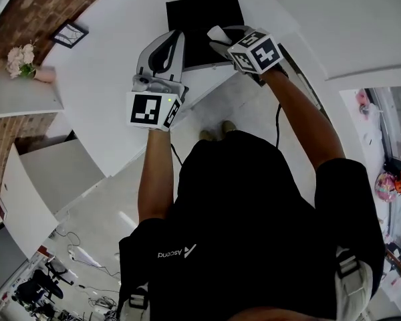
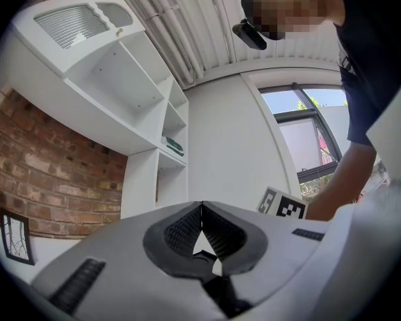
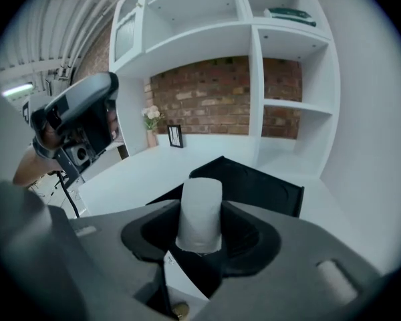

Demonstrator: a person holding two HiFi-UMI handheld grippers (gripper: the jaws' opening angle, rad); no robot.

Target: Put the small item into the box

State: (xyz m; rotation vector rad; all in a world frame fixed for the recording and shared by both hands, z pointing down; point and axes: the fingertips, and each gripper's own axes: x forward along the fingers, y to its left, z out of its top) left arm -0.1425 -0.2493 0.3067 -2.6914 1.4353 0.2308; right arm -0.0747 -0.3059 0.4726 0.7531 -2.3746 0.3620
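Grips a small white cylinder (image 3: 200, 209) in the right claw (image 1: 219, 39), one dark ribbed pad pressed on each side, the piece standing up out of the jaws with its top end clear of them. Holds it over the white table (image 1: 100, 112), not inside the black box (image 1: 199, 19). Seen from the head, reaches the claw's tip across the box's right-hand part; seen along the right gripper's own jaws, has the box just beyond the cylinder and lower down, its inside too dark to make out. Holds the left claw (image 2: 201, 206) clenched, pad tips touching at the front, a small gap behind them and nothing in between. Sets that left claw at the box's left edge in the head view, near the right one but apart from it, its marker cube (image 1: 152, 110) turned toward the body. Stands at the table's edge in a black top, both bare forearms stretched forward. Has at the table's far end a black picture frame (image 1: 69, 33) and a pink vase of pale flowers (image 1: 20, 60), close to a brick wall (image 3: 220, 99) framed by white shelves (image 3: 281, 65), with a green book (image 3: 291, 15) lying flat on an upper shelf.
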